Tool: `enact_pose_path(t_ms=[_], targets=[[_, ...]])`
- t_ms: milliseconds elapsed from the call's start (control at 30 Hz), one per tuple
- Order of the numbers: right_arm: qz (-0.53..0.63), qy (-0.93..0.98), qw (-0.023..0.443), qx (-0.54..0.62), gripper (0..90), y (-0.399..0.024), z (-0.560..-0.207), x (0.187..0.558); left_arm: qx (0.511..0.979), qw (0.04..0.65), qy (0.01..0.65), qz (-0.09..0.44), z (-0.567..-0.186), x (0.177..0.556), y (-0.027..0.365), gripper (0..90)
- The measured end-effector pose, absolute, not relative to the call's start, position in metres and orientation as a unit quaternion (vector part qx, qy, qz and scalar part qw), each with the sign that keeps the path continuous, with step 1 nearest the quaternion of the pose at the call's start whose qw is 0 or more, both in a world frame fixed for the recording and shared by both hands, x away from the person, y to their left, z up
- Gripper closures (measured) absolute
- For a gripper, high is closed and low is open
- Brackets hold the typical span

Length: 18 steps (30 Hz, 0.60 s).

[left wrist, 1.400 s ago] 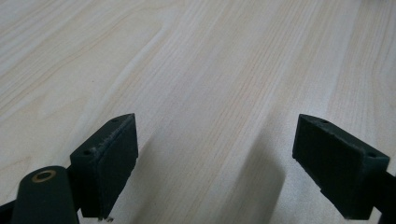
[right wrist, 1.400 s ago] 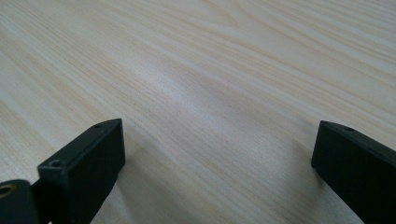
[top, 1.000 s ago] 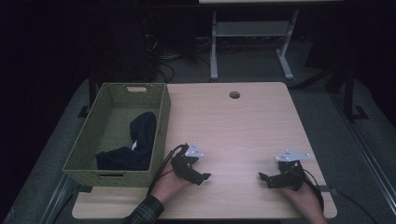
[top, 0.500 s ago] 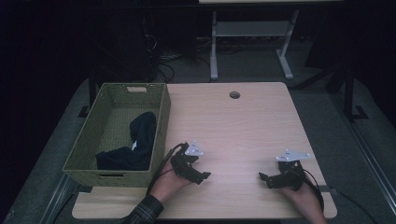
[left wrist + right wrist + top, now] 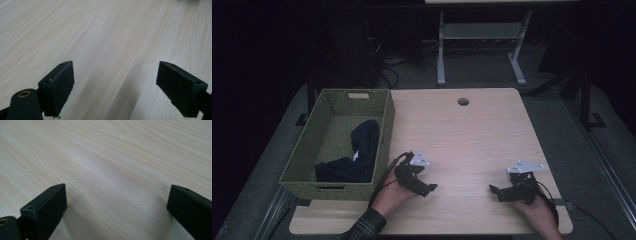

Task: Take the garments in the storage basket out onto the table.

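cloth (image 5: 357,155): dark, crumpled, limp; lies inside the basket against its right wall, toward the near end
basket (image 5: 312,145): green woven, rectangular, open-topped, upright; on the table's left edge, handle slot in its far wall

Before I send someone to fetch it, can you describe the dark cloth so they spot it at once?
Start at the light wooden table and go to the green woven basket along its left edge. The dark cloth lies crumpled inside, toward the basket's near right corner, just left of the left gripper. It is the one soft, near-black thing in the basket.
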State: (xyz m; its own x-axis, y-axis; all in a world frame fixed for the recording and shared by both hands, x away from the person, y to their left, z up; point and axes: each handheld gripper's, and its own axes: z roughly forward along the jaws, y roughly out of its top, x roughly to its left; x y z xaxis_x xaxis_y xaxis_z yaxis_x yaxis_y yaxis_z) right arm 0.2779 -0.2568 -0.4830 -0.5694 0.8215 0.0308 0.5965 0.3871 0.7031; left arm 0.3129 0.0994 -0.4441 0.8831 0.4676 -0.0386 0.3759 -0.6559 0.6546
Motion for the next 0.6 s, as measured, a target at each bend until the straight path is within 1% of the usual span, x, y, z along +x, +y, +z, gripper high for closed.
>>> enact_pose_path(t_ms=[300, 600], targets=[[0.343, 0.817, 0.164, 0.434, 2.4, -0.257, -0.483, 0.278, 0.911, 0.338, 0.229, 0.063, -0.440, 0.313, 0.099, 14.3], [0.343, 0.816, 0.163, 0.435, 2.4, -0.257, -0.483, 0.278, 0.907, 0.346, 0.231, 0.060, -0.434, 0.312, 0.099, 14.3]])
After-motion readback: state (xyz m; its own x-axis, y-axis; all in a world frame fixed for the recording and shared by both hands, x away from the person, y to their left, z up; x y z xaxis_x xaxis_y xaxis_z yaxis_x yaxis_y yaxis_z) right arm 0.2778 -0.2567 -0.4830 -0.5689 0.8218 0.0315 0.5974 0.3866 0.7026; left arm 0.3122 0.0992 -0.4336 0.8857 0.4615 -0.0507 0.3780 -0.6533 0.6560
